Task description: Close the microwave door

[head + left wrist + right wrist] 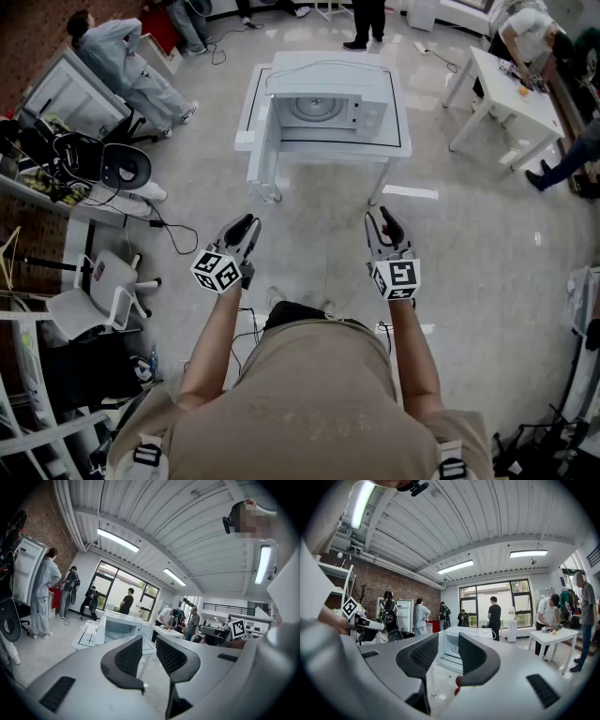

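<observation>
A white microwave [328, 108] stands on a small white table [397, 150] some way ahead of me. Its door [263, 141] hangs open, swung out on the left side, and the glass turntable shows inside. Both grippers are held level, well short of the table. My left gripper [246, 225] has a narrow gap between its pads and holds nothing. My right gripper [384, 222] is likewise open and empty. The left gripper view looks past the left gripper [149, 651] to the microwave [119, 630]. In the right gripper view the microwave [461, 641] lies beyond the right gripper [447, 653].
Bare floor lies between me and the table. An office chair [122, 167], cables and a white cabinet [70, 94] crowd the left side. Another white table [511, 94] with a person bent over it stands at the right. Several people stand at the back.
</observation>
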`<act>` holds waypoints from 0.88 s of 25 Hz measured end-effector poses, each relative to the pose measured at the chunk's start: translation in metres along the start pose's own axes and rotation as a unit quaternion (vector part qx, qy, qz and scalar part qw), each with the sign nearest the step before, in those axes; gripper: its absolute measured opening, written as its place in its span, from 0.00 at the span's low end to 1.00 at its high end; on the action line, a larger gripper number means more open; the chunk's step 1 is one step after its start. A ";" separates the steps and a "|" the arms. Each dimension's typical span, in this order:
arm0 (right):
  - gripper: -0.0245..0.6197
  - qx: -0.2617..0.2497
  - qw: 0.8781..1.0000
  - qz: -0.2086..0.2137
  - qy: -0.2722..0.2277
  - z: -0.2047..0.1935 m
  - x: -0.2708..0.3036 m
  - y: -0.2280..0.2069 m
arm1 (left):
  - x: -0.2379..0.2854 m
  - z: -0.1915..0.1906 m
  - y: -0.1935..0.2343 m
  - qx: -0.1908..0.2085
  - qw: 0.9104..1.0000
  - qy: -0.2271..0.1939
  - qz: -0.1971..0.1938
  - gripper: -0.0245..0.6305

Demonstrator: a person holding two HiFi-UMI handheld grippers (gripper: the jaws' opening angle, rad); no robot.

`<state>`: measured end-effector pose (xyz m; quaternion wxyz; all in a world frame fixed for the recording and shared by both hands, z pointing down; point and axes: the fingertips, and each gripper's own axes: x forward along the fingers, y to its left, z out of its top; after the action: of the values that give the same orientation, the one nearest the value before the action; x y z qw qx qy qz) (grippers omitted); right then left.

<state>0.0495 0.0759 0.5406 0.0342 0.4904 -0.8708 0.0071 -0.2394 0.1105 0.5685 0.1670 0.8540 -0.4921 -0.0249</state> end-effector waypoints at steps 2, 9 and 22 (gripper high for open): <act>0.25 0.003 1.000 0.000 -0.003 0.001 -0.003 0.000 | -0.003 -0.001 -0.001 0.001 1.000 0.003 0.006 0.17; 0.25 0.006 1.000 -0.001 -0.011 0.006 -0.011 -0.002 | -0.011 0.000 -0.006 0.000 1.000 -0.001 0.016 0.17; 0.25 0.059 0.996 0.069 -0.026 0.020 -0.020 0.011 | -0.012 0.002 -0.009 0.023 0.999 0.002 0.025 0.17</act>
<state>0.0498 0.0978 0.5192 -0.0182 0.4304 -0.9012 0.0484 -0.2385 0.1246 0.5620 0.1487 0.8454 -0.5130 -0.0076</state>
